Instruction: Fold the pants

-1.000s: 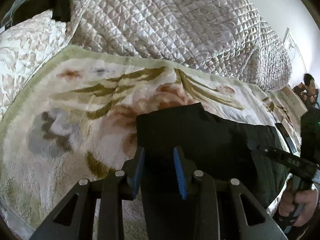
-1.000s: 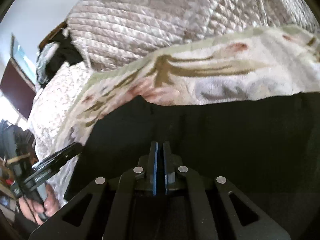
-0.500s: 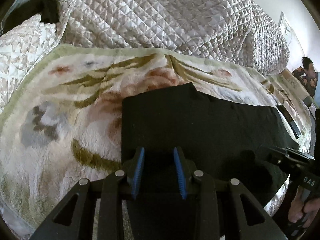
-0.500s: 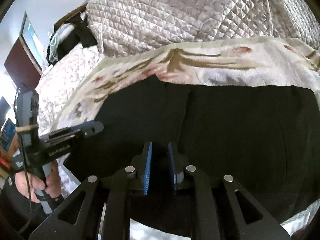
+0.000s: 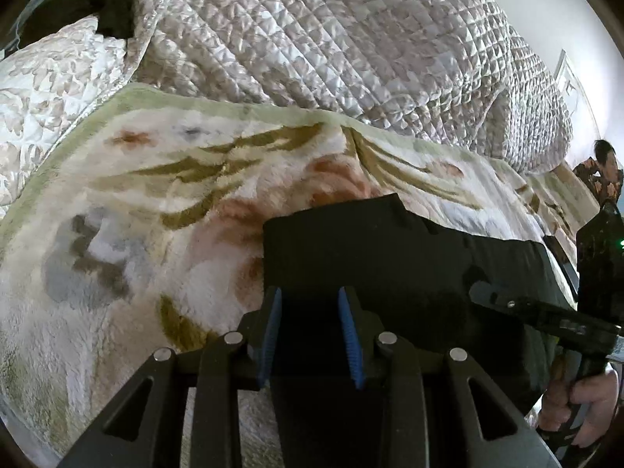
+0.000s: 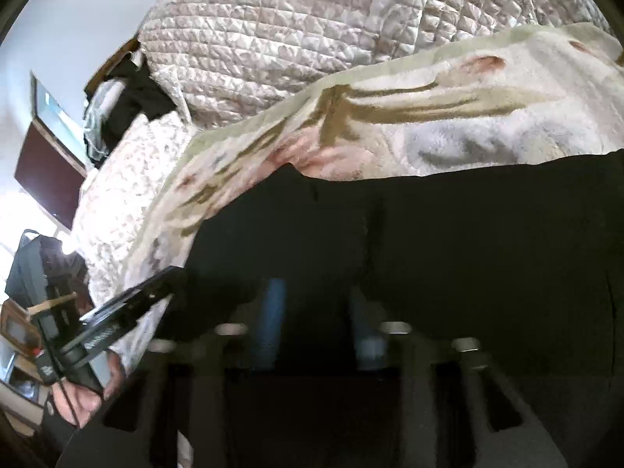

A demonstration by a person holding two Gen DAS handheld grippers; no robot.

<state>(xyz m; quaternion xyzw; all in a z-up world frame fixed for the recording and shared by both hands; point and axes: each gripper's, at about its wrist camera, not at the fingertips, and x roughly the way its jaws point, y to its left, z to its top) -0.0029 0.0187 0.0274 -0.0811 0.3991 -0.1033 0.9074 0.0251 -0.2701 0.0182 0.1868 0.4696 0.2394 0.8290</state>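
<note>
The black pants (image 5: pixel 390 249) lie folded flat on a floral fleece blanket (image 5: pixel 156 202) on the bed. My left gripper (image 5: pixel 310 331) is open, its blue pads over the near edge of the pants, holding nothing. The right gripper shows at the right of the left wrist view (image 5: pixel 546 316), hovering over the pants. In the right wrist view the pants (image 6: pixel 448 234) fill the lower half; my right gripper (image 6: pixel 319 319) is open and blurred above them. The left gripper shows at the lower left of that view (image 6: pixel 117 319).
A quilted silver-pink bedspread (image 5: pixel 331 46) is bunched behind the blanket. Dark clothes (image 6: pixel 132 101) lie at the head of the bed. A person (image 5: pixel 602 171) sits at the far right. A dark screen (image 6: pixel 46 179) stands by the wall.
My right gripper has opened and let go of the pants. The pants have settled flat on the blanket. The left gripper has stayed open over the near edge.
</note>
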